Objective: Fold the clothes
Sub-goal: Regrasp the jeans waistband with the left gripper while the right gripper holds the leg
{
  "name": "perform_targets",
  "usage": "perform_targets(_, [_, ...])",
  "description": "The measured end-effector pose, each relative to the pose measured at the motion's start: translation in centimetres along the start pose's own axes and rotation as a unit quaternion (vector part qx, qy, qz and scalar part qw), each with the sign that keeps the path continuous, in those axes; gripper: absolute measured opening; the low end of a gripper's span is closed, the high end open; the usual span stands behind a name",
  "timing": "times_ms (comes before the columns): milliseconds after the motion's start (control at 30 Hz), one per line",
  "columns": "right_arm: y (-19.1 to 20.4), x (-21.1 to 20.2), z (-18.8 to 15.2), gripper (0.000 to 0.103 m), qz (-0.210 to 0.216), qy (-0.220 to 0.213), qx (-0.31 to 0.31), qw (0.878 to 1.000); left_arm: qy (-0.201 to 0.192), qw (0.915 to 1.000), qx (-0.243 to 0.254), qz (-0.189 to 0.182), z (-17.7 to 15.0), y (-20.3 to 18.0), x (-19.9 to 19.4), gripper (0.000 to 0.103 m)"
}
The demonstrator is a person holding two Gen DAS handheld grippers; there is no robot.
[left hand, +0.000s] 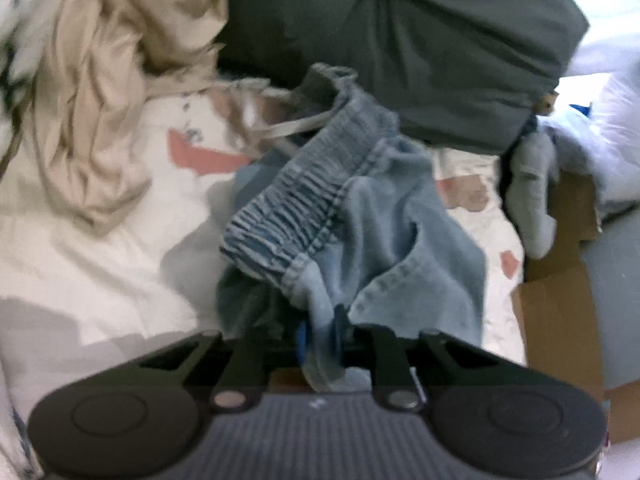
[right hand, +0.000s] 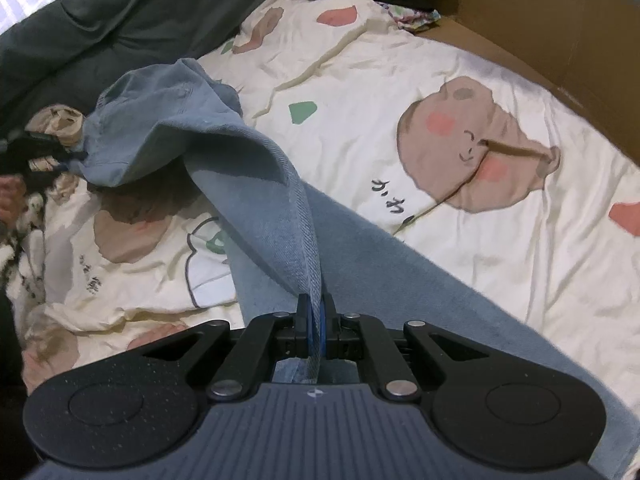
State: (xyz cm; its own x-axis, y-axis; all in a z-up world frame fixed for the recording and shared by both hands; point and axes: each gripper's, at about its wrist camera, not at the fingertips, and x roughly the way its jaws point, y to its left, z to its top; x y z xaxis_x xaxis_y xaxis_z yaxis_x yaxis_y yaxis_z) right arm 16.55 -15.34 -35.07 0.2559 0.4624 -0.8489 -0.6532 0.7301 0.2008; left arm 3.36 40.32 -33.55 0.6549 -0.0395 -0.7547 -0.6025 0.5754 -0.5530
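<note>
The blue denim garment (left hand: 352, 208) is stretched above the cartoon-print bedsheet (right hand: 440, 80) between both tools; the left gripper (left hand: 320, 332) pinches a fold near its gathered elastic waistband (left hand: 292, 208); the right gripper (right hand: 316, 320) is pressed together on another edge of the denim; a beige garment (left hand: 100, 100) lies crumpled on the bed, a dark grey blanket (left hand: 420, 40) beyond.

Blue denim garment (left hand: 360, 216), crumpled, lifted above bedsheet
</note>
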Motion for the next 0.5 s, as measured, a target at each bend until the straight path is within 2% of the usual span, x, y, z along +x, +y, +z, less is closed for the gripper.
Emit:
perform_targets(133, [-0.1, -0.6, 1.0, 0.001, -0.014, -0.005, -0.010, 1.000, -0.013, 0.9996, 0.025, -0.008, 1.2, -2.2, -1.3, 0.008])
perform_targets(500, [-1.5, -1.8, 5.4, 0.001, -0.057, -0.032, -0.027, 0.998, -0.062, 0.9953, 0.045, -0.059, 6.3, -8.6, -4.0, 0.007])
